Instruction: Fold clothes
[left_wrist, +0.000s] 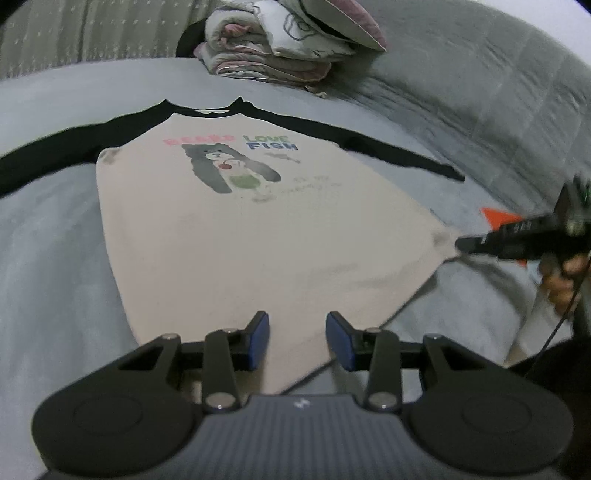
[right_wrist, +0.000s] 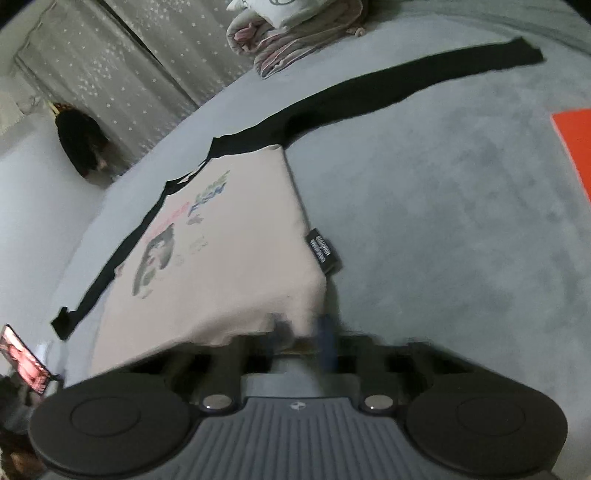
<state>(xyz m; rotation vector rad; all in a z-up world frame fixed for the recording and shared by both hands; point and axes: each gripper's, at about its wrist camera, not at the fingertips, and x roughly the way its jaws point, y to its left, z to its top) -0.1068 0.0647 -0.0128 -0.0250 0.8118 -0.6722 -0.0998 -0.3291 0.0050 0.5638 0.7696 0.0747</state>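
A cream shirt (left_wrist: 236, 236) with black long sleeves and a bear print lies flat, face up, on a grey bed. My left gripper (left_wrist: 297, 334) is open, its blue pads just above the shirt's bottom hem. My right gripper (left_wrist: 465, 244) is at the shirt's lower right corner and is shut on that corner, pulling it into a point. In the right wrist view the shirt (right_wrist: 229, 258) reaches into the gripper (right_wrist: 304, 332), whose blurred fingers pinch the hem. A black side label (right_wrist: 324, 253) shows on the shirt's edge.
A pile of folded bedding (left_wrist: 280, 40) sits at the back of the bed (left_wrist: 55, 258). An orange object (right_wrist: 576, 147) lies on the bed to the right. A curtain (right_wrist: 147, 55) and a dark object (right_wrist: 83, 144) stand beyond the bed's left edge.
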